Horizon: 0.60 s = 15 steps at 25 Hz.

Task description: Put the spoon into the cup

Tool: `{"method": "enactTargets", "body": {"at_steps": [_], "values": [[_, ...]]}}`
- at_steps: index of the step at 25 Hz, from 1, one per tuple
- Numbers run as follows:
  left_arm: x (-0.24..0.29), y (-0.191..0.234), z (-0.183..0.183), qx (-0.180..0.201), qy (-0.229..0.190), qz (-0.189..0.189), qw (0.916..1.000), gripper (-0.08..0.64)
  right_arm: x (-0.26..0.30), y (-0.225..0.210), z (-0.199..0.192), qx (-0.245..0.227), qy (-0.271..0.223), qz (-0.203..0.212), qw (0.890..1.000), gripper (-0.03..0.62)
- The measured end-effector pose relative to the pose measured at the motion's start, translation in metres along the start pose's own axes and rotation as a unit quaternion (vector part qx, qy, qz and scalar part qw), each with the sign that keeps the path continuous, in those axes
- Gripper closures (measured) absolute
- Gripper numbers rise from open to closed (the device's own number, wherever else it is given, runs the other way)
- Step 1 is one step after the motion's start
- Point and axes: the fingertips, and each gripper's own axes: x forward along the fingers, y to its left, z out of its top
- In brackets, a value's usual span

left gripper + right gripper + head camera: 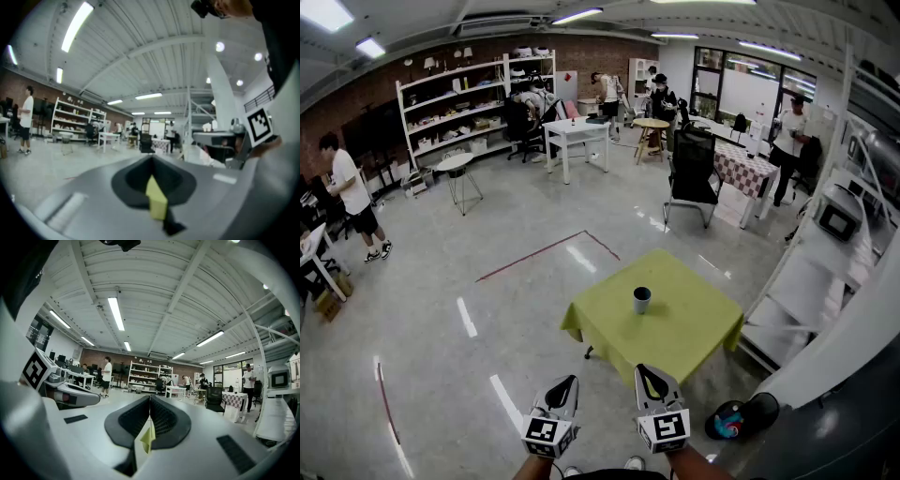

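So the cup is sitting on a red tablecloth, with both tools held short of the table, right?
Not red: the head view shows the cup sitting on a yellow-green tablecloth. The left tool and right tool are indeed held short of it.

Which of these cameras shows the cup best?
The head view: the cup stands upright and unobstructed on the green table. The left gripper view and right gripper view look across the room and show no cup.
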Motion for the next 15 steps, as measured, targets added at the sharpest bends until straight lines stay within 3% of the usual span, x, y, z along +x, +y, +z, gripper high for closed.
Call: {"method": "enactTargets", "body": {"at_steps": [15], "values": [[-0.013,0.017,0.001,-0.01,-0.011,-0.006,0.9999,0.554,0.005,0.019,0.012,0.005,-0.015,-0.006,1.0,0.583]]}}
